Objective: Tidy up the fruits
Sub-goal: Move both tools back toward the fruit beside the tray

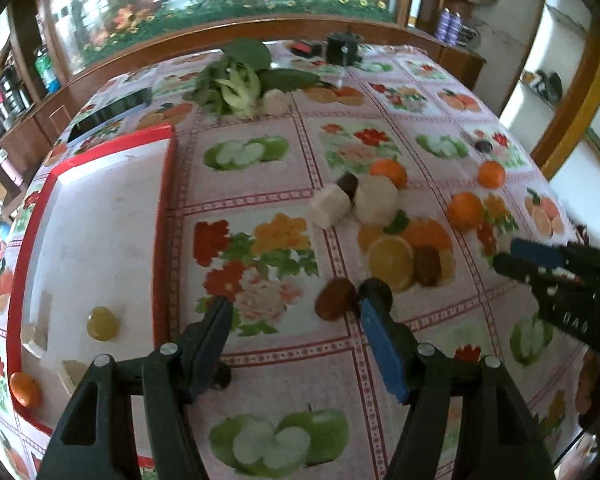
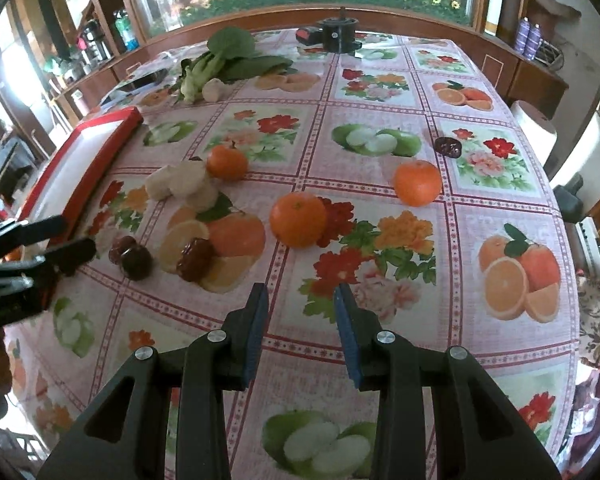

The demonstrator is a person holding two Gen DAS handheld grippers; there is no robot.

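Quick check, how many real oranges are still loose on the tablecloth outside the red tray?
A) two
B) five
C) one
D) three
D: the right wrist view shows three real oranges on the cloth, one beside the white pieces, one in the middle and one farther right; the rest are prints, and another orange already sits in the red tray.

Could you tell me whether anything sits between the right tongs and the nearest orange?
Nothing visible does. The right tongs are open and empty, and only bare tablecloth lies between them and the nearest orange.
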